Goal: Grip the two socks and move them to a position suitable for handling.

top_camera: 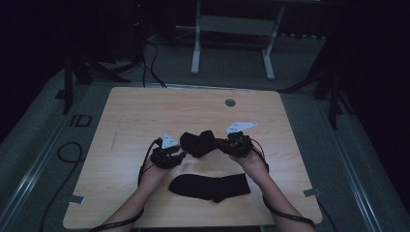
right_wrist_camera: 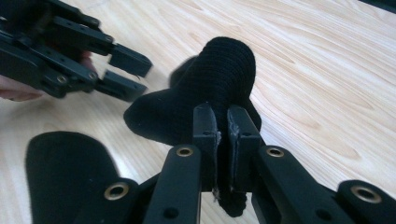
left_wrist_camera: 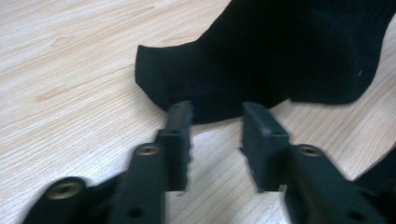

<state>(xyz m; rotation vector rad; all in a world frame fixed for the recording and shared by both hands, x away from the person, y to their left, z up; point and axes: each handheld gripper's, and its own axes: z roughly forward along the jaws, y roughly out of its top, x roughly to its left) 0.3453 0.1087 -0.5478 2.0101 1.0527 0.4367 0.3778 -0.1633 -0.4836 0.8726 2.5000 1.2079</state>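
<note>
Bunched sock (right_wrist_camera: 219, 79) pinched between right gripper (right_wrist_camera: 223, 116) fingers; left gripper (left_wrist_camera: 215, 116) beside it, spread.

Left gripper (top_camera: 168, 155): black, linked jaw arms, brass-coloured screws, grey three-cornered plate at 12 o'clock, black cable trailing toward 6 o'clock. Right gripper (top_camera: 235, 144): same black build, brass screws, grey plate, black cable. Forearms bare, no sleeves visible.

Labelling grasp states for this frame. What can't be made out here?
- Bunched black sock: the part pinched by the right gripper is hidden behind its jaws, right gripper view.
- Flat black sock: cut off by the bottom edge, right gripper view.
- Left gripper: jaw spread too small and dark in the high view.
- Background floor: too dark, high view.
</note>
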